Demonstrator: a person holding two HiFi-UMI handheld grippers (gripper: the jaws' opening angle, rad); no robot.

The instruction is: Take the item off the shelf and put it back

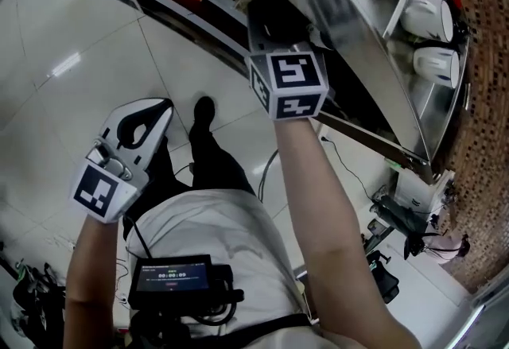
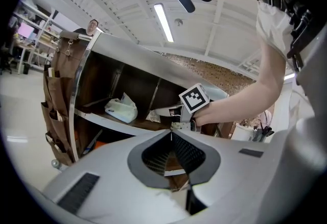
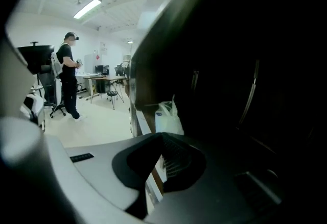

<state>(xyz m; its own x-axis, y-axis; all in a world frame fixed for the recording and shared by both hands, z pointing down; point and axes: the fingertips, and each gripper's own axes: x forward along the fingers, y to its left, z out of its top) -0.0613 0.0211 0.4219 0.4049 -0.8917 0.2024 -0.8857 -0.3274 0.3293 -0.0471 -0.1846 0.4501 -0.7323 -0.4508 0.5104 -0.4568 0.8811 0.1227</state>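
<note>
The right hand-held gripper [image 3: 162, 136], jaws pressed together on nothing, reaches into the dark shelf [image 2: 106, 121], close to the white bag [image 3: 167, 118] lying on its board. The left hand-held gripper [image 2: 171, 132], likewise closed and empty, hangs back outside the shelf.

In the head view the right tool [image 3: 162, 136] shows only its marker cube [image 1: 288, 85]; its jaws are lost under the blurred steel top of the shelf [image 1: 358, 29]. In the right gripper view the shelf's inside is too dark to read, and the lower part of the white bag [image 3: 167, 118] sits behind the tool's body.
</note>
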